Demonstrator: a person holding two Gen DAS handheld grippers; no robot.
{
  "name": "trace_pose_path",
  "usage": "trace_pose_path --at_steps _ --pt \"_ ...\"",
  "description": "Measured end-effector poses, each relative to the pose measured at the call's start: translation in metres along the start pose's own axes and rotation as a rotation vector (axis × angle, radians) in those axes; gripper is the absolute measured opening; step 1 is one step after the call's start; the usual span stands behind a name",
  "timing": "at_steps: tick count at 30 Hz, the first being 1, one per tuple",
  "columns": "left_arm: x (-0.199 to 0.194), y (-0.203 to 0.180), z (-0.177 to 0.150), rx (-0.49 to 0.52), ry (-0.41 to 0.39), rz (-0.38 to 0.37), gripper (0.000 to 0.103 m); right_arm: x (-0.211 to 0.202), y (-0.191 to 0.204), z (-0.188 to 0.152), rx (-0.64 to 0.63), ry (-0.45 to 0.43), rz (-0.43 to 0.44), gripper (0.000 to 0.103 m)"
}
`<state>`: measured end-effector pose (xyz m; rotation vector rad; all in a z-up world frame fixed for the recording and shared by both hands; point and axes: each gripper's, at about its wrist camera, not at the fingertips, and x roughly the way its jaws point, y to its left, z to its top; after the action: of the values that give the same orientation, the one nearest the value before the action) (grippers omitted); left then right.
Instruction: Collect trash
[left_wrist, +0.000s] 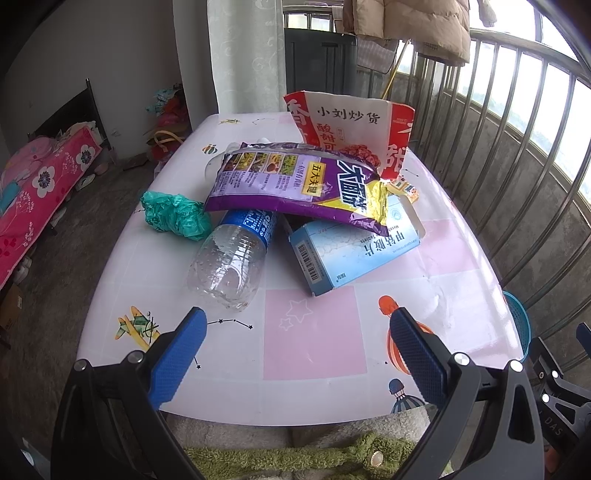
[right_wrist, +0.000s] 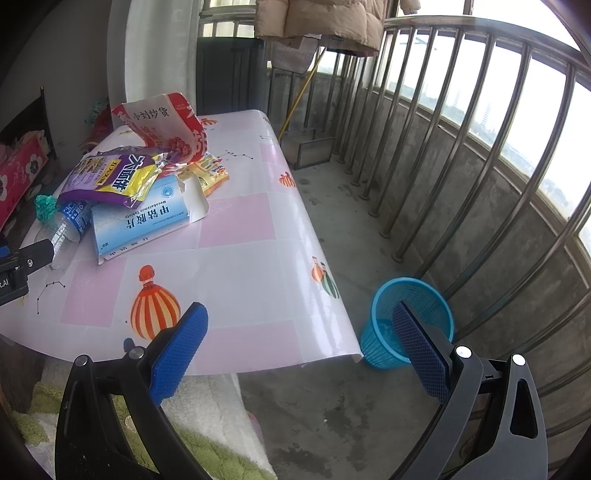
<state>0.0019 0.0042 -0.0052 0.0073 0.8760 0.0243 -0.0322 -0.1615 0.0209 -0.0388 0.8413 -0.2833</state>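
Note:
A heap of trash lies on the pink-and-white table (left_wrist: 314, 332): a clear plastic bottle (left_wrist: 231, 264) on its side, a light blue tablet box (left_wrist: 354, 251), a purple snack bag (left_wrist: 299, 181) on top, a red-and-white paper bag (left_wrist: 351, 129) standing behind, and a crumpled green plastic bag (left_wrist: 173, 214) at the left. My left gripper (left_wrist: 299, 328) is open above the table's near edge, short of the bottle. My right gripper (right_wrist: 301, 325) is open over the table's right corner, nothing between its fingers. A blue mesh bin (right_wrist: 406, 321) stands on the floor right of the table.
A small yellow wrapper (right_wrist: 212, 173) lies behind the box. A metal railing (right_wrist: 461, 147) runs along the right of the balcony. A coat (right_wrist: 317, 22) hangs at the back. A bed with pink floral cover (left_wrist: 33, 199) is at the left. Green fleece (left_wrist: 314, 458) shows below.

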Motion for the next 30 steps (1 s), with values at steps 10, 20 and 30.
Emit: trace_pose_path --at_steps 10,20,30 --pt "0.0 0.001 0.0 0.0 0.001 0.0 0.097 0.0 0.0 0.0 0.0 0.0 0.001 0.095" --pt "0.001 0.003 0.0 -0.001 0.001 0.006 0.097 0.001 0.004 0.001 0.0 -0.001 0.007 0.095" --pt "0.005 0.012 0.0 -0.017 0.004 0.031 0.097 0.003 0.015 0.007 -0.007 -0.01 0.04 0.095"
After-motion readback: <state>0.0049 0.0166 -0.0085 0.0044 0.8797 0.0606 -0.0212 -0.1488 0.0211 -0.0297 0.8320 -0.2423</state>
